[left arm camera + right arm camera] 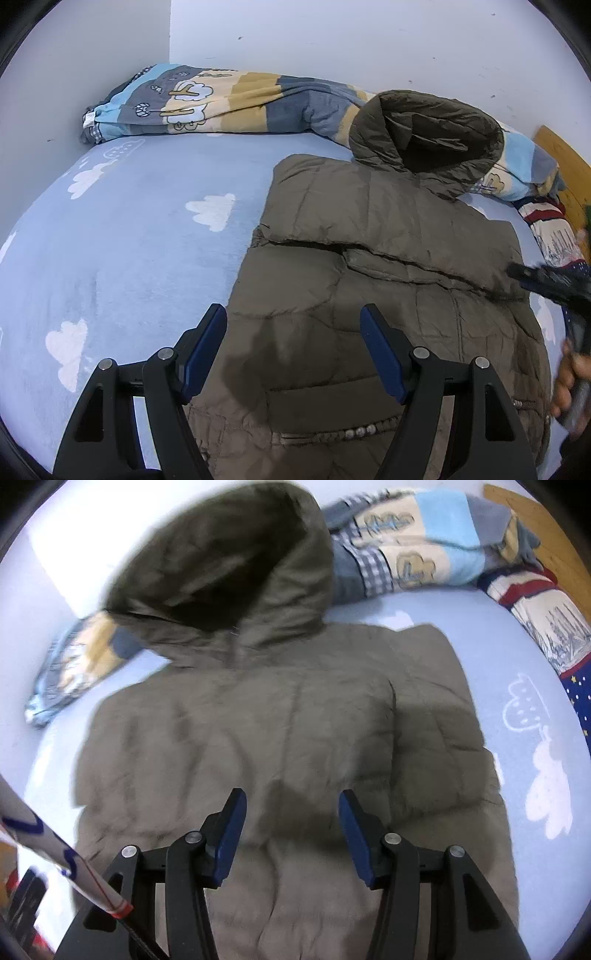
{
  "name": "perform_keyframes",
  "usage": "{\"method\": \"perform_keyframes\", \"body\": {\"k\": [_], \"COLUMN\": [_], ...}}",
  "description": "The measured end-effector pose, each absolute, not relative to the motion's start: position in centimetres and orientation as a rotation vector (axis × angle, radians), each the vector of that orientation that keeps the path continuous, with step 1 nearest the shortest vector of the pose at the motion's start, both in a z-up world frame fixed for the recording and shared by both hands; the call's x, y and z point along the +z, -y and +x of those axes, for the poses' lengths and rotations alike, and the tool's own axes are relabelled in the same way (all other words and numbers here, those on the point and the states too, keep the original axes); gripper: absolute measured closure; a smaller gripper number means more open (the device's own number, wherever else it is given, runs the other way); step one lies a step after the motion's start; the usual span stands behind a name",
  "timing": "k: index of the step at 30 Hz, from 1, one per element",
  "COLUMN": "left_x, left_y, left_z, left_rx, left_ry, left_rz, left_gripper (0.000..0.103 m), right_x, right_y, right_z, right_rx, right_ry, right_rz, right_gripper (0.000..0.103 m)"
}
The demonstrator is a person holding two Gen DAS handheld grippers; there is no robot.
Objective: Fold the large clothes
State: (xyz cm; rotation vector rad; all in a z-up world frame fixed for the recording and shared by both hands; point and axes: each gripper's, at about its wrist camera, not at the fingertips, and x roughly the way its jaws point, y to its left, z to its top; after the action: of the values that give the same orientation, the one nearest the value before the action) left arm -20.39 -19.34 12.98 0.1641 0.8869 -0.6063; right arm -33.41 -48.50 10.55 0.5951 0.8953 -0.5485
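Bed sheet (129,229) under jacket (369,258), hem cut off; both claws (293,349) (291,834) agape, empty.

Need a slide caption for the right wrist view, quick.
Right claw open above an olive hooded jacket spread flat on a cloud-print bed sheet.

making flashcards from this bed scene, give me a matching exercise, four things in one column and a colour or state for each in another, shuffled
Things:
1. jacket
2. bed sheet
3. rolled quilt
4. left claw

Descriptions:
A. light blue with white clouds
B. open, nothing between its pads
C. olive brown, hooded, lying flat
D. striped blue and tan, against the wall

Pairs: 1-C, 2-A, 3-D, 4-B
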Motion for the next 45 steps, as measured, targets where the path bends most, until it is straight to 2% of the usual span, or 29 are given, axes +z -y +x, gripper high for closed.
{"method": "perform_keyframes", "body": {"k": [5,10,17,19,20,23,29,45], "left_x": [12.1,10.1,6.4,6.1,6.2,8.1,12.3,16.3], "left_y": [20.3,21.3,22.8,23.1,23.2,23.0,22.2,23.3], "left_z": [-22.3,-23.5,-23.7,-23.8,-23.8,-24.3,-26.7,-30.1], "left_rx": [-0.658,-0.693,-0.677,-0.672,-0.67,-0.691,-0.672,-0.668], "left_ry": [-0.908,-0.982,-1.117,-1.122,-1.114,-1.046,-0.797,-0.594], "left_rz": [0.218,0.259,0.308,0.324,0.324,0.281,0.274,0.22], "left_gripper": [0.029,0.03,0.03,0.03,0.03,0.03,0.03,0.03], "right_x": [11.7,8.9,4.7,4.3,4.2,4.8,9.9,14.5], "right_y": [44.3,42.8,43.9,43.8,43.8,43.8,42.7,38.0], "right_z": [-38.7,-43.8,-43.9,-43.7,-43.4,-43.0,-42.7,-41.4], "right_rx": [-0.49,-0.519,-0.514,-0.514,-0.512,-0.514,-0.53,-0.476], "right_ry": [-0.917,-0.963,-1.064,-1.069,-1.072,-1.062,-0.901,-0.758], "right_rz": [0.581,0.651,0.748,0.752,0.755,0.74,0.594,0.447], "right_gripper": [0.042,0.041,0.04,0.036,0.032,0.032,0.032,0.032]}}
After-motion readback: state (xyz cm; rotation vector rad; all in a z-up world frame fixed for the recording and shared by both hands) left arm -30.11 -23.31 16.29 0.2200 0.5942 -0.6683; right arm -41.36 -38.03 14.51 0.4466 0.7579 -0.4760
